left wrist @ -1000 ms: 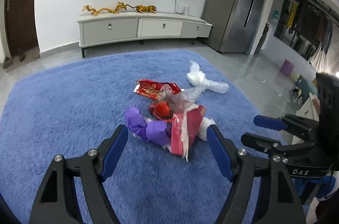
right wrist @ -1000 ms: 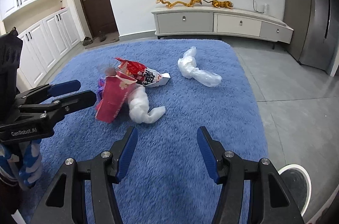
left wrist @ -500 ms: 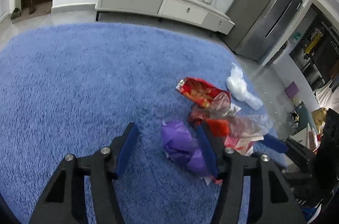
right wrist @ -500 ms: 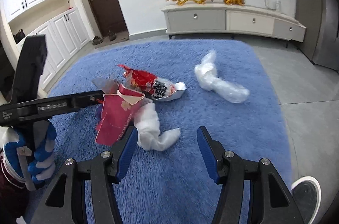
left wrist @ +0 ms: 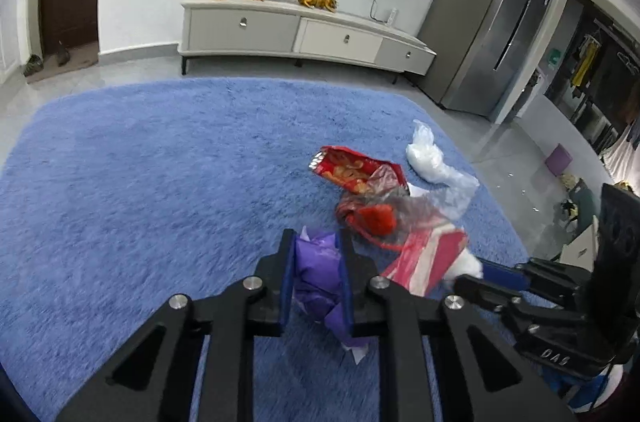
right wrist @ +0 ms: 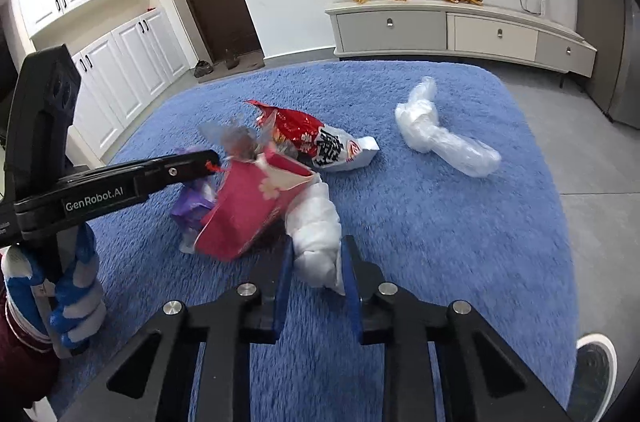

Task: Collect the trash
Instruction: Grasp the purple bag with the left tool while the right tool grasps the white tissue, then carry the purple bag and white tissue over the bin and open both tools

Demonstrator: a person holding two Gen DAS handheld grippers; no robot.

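Left gripper (left wrist: 316,250): lower centre of its own view, jaws just closed, pads pressing a crumpled purple wrapper (left wrist: 318,272) on the blue rug (left wrist: 160,182). Side lettering, seen at left of the right wrist view: "GenRobot.AI".

Pink carton (right wrist: 248,210): centre left, tilted, touching the wrapper.

Red snack bag (right wrist: 316,138): centre, large printed characters, not legible.

Right gripper (right wrist: 314,254): lower centre, jaws just closed, clamping a white plastic bundle (right wrist: 314,226).

Clear plastic bag (right wrist: 444,138): right, apart from the pile.
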